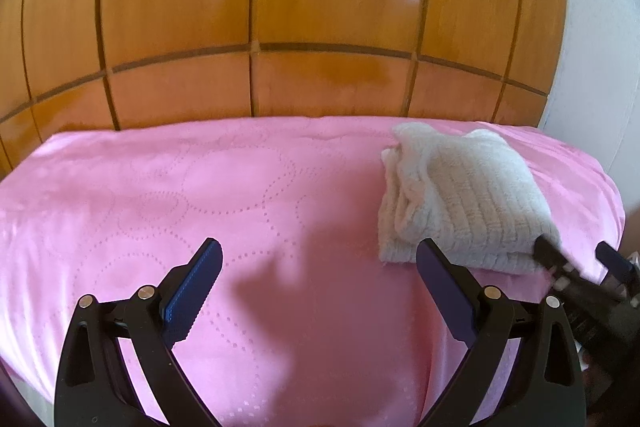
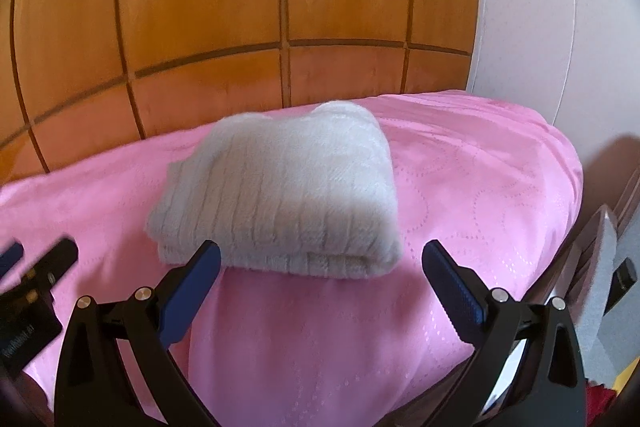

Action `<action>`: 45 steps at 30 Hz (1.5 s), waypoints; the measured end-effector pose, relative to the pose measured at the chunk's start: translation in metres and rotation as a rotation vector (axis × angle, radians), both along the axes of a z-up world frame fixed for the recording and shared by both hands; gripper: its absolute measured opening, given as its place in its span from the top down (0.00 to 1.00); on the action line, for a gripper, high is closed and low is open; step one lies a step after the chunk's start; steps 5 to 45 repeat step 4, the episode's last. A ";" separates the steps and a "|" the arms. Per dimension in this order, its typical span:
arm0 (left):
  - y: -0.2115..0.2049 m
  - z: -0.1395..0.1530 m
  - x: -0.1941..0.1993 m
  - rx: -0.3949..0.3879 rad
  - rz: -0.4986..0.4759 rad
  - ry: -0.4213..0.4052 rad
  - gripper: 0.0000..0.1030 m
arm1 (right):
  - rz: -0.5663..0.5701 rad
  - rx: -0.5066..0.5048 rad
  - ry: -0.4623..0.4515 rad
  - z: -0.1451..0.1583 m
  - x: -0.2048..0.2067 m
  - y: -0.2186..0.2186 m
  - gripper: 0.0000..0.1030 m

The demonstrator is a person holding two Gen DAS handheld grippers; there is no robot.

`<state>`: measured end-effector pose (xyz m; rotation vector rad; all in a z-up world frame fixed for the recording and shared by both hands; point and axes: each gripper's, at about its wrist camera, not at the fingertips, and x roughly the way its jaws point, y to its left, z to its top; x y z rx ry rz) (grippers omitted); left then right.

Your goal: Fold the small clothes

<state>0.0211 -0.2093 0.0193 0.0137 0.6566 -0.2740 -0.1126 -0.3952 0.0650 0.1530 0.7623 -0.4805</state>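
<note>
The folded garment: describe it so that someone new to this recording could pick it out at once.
Start from the glossy orange-brown wooden panelled wall; below it lies a pink quilted bedspread with dotted circles. On the bedspread, towards its wall-side edge, sits a cream-white fluffy ribbed knit garment, folded into a thick rectangular bundle. It is the only pale, raised thing on the pink cover.

The folded garment (image 2: 276, 195) lies on the bed (image 2: 480, 187), toward its right end and near the headboard (image 2: 240, 27) behind it. The right tool (image 2: 320, 263) hangs just before the garment's near edge. The left tool (image 1: 318, 259) is to the garment's left, over bare bed cover. A wall (image 2: 540, 27) stands right of the headboard.
</note>
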 end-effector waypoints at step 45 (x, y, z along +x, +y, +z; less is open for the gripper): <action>0.003 -0.010 0.008 -0.001 0.015 0.045 0.06 | -0.068 0.023 -0.011 0.005 0.006 -0.036 0.02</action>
